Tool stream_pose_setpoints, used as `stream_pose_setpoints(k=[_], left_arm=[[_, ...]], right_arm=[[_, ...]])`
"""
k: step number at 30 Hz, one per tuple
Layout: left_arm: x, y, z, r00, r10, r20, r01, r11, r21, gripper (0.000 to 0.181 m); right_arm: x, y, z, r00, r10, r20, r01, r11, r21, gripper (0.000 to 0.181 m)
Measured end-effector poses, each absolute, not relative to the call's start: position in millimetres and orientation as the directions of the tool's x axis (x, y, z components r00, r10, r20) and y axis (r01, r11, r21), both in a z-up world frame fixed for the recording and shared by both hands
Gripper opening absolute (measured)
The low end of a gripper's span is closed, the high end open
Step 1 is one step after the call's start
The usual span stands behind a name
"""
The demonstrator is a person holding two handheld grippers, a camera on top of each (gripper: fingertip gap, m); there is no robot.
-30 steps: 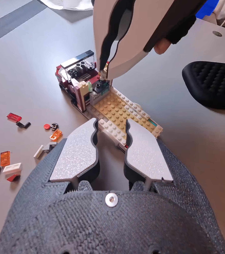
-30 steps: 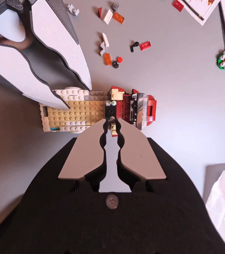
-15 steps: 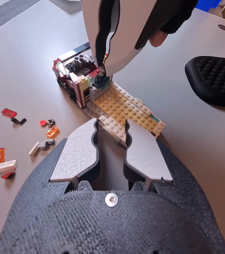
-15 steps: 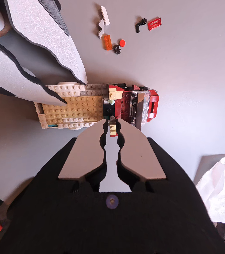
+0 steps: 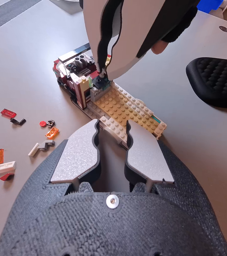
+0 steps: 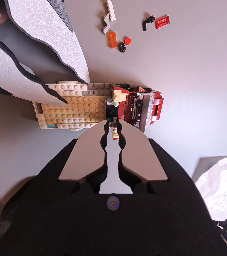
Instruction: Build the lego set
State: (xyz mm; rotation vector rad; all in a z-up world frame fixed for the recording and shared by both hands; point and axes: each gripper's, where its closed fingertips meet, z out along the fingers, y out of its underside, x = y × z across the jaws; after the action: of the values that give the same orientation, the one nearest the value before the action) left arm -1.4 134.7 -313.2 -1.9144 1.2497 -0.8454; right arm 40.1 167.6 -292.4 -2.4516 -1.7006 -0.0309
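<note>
A partly built lego truck [image 5: 117, 109] with a dark red cab and a tan studded bed stands on the grey table; it also shows in the right wrist view [image 6: 82, 109]. My left gripper [image 5: 112, 122] straddles the white side strip at the truck's rear and is shut on it; the right wrist view [image 6: 77, 93] shows one finger outside the strip and one on the bed. My right gripper [image 6: 112, 120] is shut on a small grey piece [image 6: 115, 118]. It holds the piece on the black block [image 5: 99, 81] just behind the cab, coming down from above in the left wrist view [image 5: 103, 70].
Loose pieces lie left of the truck: a clear red tile [image 5: 8, 113], a black bracket [image 5: 17, 121], a red round stud [image 5: 42, 123], orange tiles [image 5: 52, 133], white and grey bits [image 5: 6, 165]. A black textured pad [image 5: 215, 81] lies right. A white plastic bag [image 6: 223, 187] lies near my right gripper.
My right gripper has come down a little with the grey piece, closer onto the black block behind the cab. My left gripper keeps its hold on the truck's rear.
</note>
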Motion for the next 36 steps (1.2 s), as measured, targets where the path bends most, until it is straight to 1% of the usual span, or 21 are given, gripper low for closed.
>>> stream_pose_setpoints(k=[23,26,36], left_arm=[[-1.1,133.4,-313.0,0.320,-0.936,0.147,-0.487,-0.296,-0.821,0.037],[-0.9,133.0,-313.0,0.319,-0.936,0.147,-0.488,-0.295,-0.821,0.037],[-0.4,131.6,-313.2,0.316,-0.937,0.148,-0.487,-0.294,-0.823,0.037]], right_arm=[[40.1,168.4,-288.6,0.315,0.942,0.116,0.947,-0.304,-0.103,0.010],[41.3,167.9,-288.7,0.300,0.948,0.105,0.953,-0.294,-0.069,0.010],[43.5,165.9,-288.6,0.260,0.965,0.036,0.957,-0.262,0.120,0.010]])
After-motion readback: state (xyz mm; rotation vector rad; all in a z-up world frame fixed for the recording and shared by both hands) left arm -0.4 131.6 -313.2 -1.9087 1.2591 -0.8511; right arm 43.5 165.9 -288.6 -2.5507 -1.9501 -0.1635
